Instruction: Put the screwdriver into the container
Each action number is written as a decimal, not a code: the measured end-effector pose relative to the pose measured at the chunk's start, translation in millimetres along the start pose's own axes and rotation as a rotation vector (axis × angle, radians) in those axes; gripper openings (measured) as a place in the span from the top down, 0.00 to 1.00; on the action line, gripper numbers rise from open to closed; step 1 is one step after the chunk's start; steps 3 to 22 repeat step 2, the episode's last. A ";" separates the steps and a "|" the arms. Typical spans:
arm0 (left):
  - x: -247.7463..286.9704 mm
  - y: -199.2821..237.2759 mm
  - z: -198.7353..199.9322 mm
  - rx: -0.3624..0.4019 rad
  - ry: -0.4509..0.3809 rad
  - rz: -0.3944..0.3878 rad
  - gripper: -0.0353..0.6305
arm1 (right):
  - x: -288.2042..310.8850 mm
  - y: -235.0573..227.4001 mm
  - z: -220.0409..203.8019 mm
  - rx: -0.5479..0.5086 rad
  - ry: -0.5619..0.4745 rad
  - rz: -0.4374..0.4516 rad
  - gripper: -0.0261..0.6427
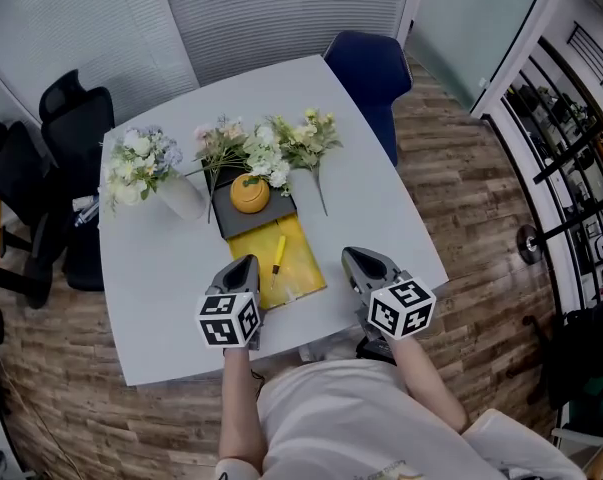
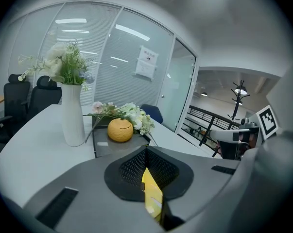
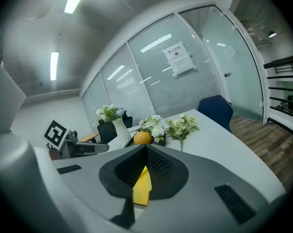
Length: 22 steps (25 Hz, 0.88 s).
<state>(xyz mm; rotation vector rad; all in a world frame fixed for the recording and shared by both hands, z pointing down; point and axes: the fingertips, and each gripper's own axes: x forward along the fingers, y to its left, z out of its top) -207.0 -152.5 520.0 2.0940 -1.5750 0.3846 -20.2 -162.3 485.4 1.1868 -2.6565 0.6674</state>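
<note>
While the left claw and right claw sit clenched empty, the screwdriver lies between them.

The screwdriver has a yellow handle, close in tone to the yellow mat. The box is dark grey, the round object orange-yellow, the vase white, the table pale grey, the chair navy, and the floor brown wood-grain.

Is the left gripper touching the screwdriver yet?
Apart. The head view shows a strip of yellow mat between the left gripper and the screwdriver, which lies flat on that mat.
</note>
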 end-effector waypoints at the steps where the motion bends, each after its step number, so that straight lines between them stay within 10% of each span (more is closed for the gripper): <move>1: -0.1 0.7 -0.5 -0.001 0.002 0.000 0.94 | 0.4 0.5 -0.2 0.000 0.001 0.000 0.94; 22: -0.2 1.5 -1.0 -0.002 0.003 -0.001 0.94 | 0.7 0.9 -0.4 0.001 0.001 -0.001 0.94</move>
